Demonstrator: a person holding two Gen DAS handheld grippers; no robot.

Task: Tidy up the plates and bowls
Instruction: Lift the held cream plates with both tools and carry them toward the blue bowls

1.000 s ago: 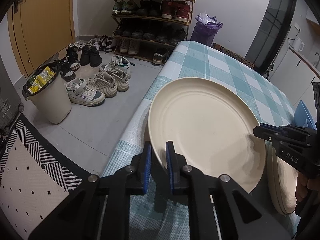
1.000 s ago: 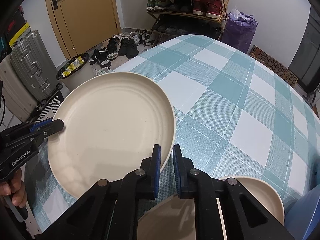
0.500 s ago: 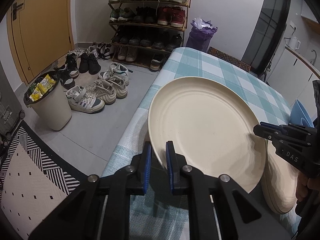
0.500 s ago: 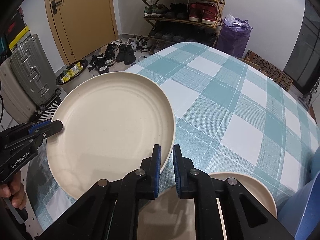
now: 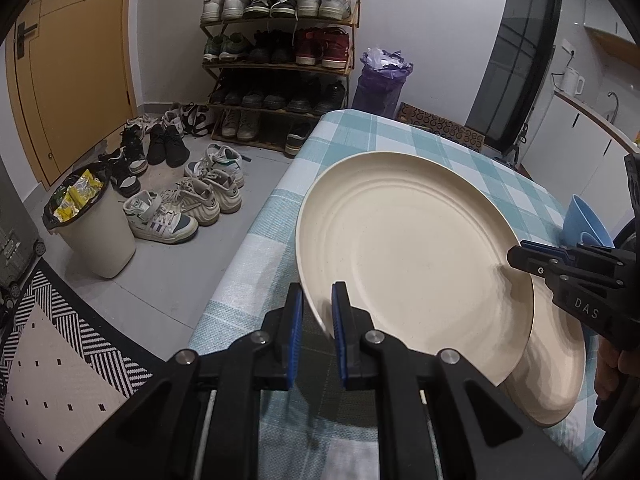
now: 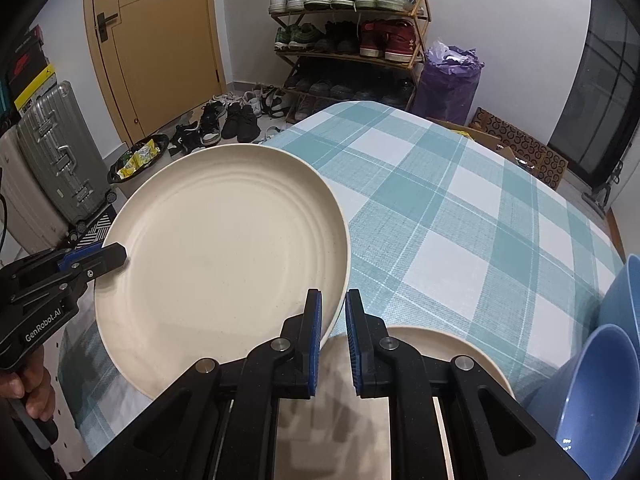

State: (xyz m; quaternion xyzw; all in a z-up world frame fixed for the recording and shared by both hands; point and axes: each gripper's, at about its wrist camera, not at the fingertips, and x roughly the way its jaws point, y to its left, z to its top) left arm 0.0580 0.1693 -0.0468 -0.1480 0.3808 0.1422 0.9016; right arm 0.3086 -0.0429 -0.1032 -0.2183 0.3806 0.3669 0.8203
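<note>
The table (image 5: 460,152) under its teal-checked cloth runs out of view at the near edge in both views, hidden there by the gripper bodies. The large cream plate (image 5: 408,248) is held off the cloth, tilted, and covers much of a second cream plate (image 5: 560,360) lying on the table beneath it; only that lower plate's right and near part shows. In the right wrist view the lower plate (image 6: 448,348) is again mostly behind the black gripper frame. Two blue bowls (image 6: 604,376) sit at the table's right edge, cropped by the picture's rim, so what is in them I cannot make out. On the floor, the white bin (image 5: 94,228) holds yellow wrappers in a black liner, and the purple bag (image 5: 380,84) beside the shoe rack (image 5: 280,52) is stuffed with something pale. The left gripper (image 5: 316,312) is clamped on the lifted plate's left rim, which passes between its blue pads. The right gripper (image 6: 332,316) pinches the opposite rim likewise. A hand (image 6: 28,384) shows only partly behind the left gripper's handle.
</note>
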